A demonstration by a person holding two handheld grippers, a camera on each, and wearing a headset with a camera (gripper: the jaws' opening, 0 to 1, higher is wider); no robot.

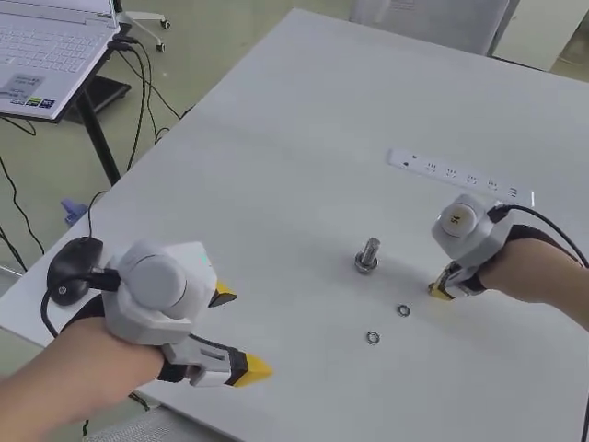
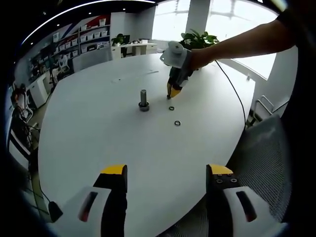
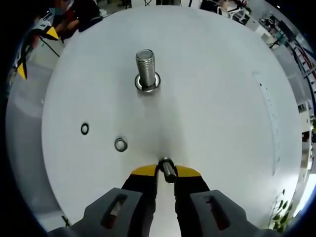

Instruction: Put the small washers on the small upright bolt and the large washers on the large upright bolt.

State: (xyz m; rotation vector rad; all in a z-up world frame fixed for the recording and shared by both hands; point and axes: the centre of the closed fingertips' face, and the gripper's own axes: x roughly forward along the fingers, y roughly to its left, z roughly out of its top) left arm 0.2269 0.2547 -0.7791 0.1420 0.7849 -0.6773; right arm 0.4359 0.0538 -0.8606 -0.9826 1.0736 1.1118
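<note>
The large bolt [image 1: 367, 256] stands upright mid-table, with a washer around its base in the right gripper view [image 3: 146, 69]. Two loose washers [image 1: 403, 310] [image 1: 373, 337] lie flat nearer to me; the right gripper view shows one as larger [image 3: 121, 144] and the other as smaller [image 3: 85, 129]. My right gripper [image 1: 443, 291] rests low on the table right of them, shut on the small bolt [image 3: 168, 170]. My left gripper [image 1: 237, 333] hovers at the near left table edge, jaws open and holding nothing [image 2: 167, 170], facing the large bolt [image 2: 143, 100].
A white power strip [image 1: 460, 173] lies behind the right gripper. A laptop [image 1: 51, 46] on a stand sits off the table at the far left, with cables hanging. The white table [image 1: 276, 166] spreads wide beyond the bolt.
</note>
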